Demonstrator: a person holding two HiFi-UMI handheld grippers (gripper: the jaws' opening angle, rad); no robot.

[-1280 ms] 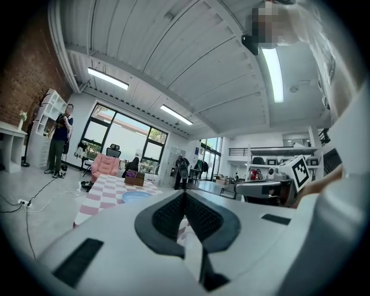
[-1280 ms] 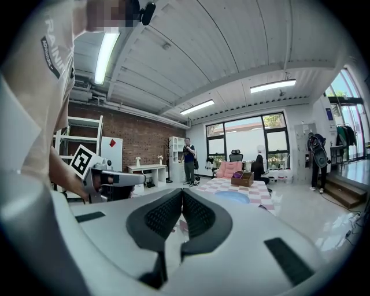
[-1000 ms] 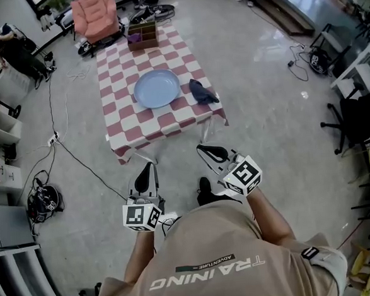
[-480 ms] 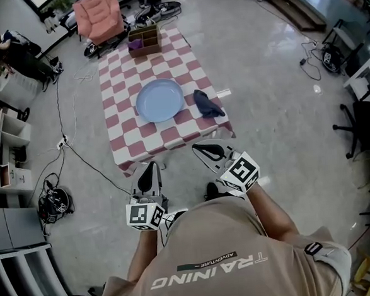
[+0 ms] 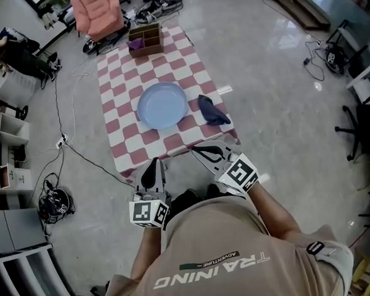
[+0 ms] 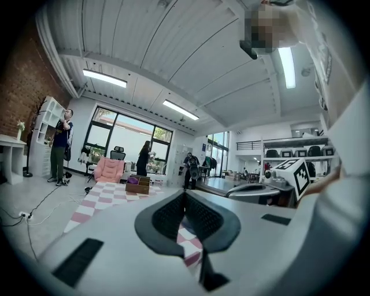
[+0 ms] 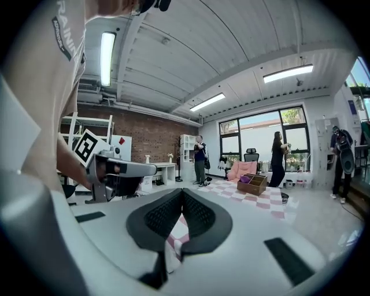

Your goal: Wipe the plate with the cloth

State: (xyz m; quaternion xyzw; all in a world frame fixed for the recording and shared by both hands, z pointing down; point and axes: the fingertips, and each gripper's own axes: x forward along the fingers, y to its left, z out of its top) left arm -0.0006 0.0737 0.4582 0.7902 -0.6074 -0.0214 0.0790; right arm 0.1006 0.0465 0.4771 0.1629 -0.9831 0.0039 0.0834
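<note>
Ahead, the dark cloth (image 5: 213,110) lies on the table (image 5: 125,151) just right of the plate (image 5: 162,105), nearer the right tongs (image 5: 198,150) than the left tongs (image 5: 153,163), both closed and empty.

A brown wooden compartment box (image 5: 144,39) stands at the far end of the red-and-white checked tabletop (image 5: 116,106), a pink upholstered armchair (image 5: 96,12) just beyond it.

I hold the grey, black-padded left gripper (image 5: 153,165) and the matching right gripper (image 5: 199,151) forward, side by side, jaws closed, empty.
</note>
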